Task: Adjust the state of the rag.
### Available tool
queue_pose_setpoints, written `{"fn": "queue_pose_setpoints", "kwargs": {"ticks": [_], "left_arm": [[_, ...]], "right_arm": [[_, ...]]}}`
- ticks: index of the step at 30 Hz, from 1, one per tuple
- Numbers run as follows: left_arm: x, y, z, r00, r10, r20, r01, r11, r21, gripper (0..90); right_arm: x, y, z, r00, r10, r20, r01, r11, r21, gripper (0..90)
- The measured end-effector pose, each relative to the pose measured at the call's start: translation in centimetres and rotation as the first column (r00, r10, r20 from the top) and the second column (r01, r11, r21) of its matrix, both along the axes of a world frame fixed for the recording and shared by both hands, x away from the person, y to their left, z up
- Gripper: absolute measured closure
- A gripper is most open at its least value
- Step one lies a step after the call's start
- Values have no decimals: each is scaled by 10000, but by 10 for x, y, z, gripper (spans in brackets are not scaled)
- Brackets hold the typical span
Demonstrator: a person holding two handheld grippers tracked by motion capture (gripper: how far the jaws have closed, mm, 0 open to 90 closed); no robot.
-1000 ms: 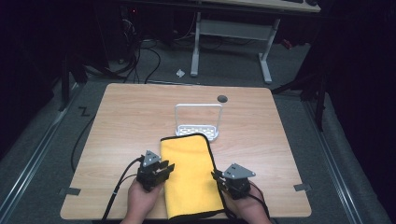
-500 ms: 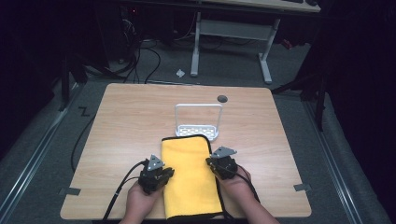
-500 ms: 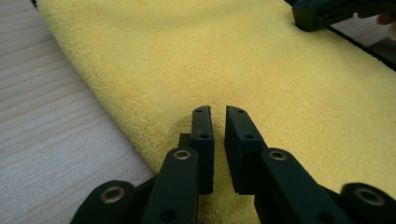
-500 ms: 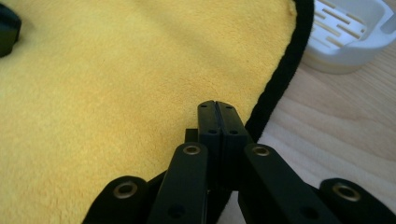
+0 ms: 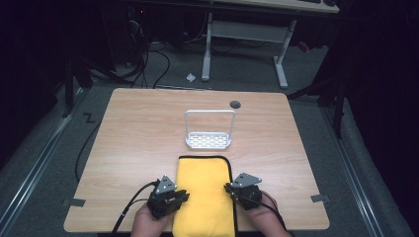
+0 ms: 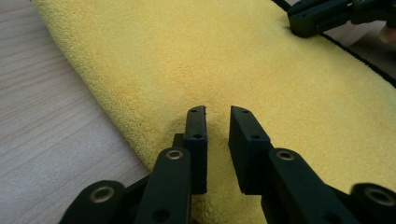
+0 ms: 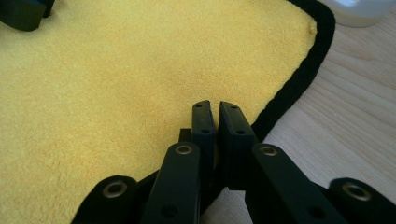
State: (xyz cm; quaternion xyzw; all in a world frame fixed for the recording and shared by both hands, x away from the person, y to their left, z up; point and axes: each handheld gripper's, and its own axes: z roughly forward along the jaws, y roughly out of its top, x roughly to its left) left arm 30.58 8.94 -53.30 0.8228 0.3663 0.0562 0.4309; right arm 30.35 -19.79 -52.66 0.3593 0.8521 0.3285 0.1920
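One yellow terry cloth with black piping (image 5: 205,192) is lying flat at the near edge of the one pale wooden table (image 5: 138,133). Two grippers are resting at its sides: the left gripper (image 6: 218,122) is standing slightly parted, jaws just opening, nothing pinched; the right gripper (image 7: 215,116) is standing nearly together, also just opening, empty. One white perforated wire-handled rack (image 5: 209,131) is standing just beyond the cloth, apart from both.
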Motion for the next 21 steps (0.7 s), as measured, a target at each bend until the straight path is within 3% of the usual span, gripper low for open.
{"fn": "queue_pose_setpoints", "kwargs": {"ticks": [4, 7, 10, 12, 17, 21], "left_arm": [[12, 11, 4, 9968, 747, 295, -744, 9972, -109, 677], [31, 21, 7, 9857, 1651, 341, -1639, 9858, -355, 582], [53, 23, 9, 9778, 2089, 132, -2080, 9768, -505, 487], [68, 20, 8, 9744, 2235, -250, -2245, 9732, -493, 439], [94, 7, 2, 9613, 2554, -1036, -2624, 9631, -603, 445], [98, 5, -2, 9533, 2689, -1377, -2815, 9561, -815, 592]], "right_arm": [[0, 0, -1, 10000, 19, -6, -19, 10000, 88, 845], [2, -2, -1, 9999, 1, -165, 4, 9995, 318, 844], [3, -3, -1, 9998, -16, -189, 23, 9993, 378, 844], [3, -3, -1, 9998, -6, -186, 13, 9993, 378, 844], [4, -5, -1, 9995, 23, -314, -5, 9984, 564, 846], [4, -6, -1, 9993, 21, -375, 4, 9978, 667, 844]]}}
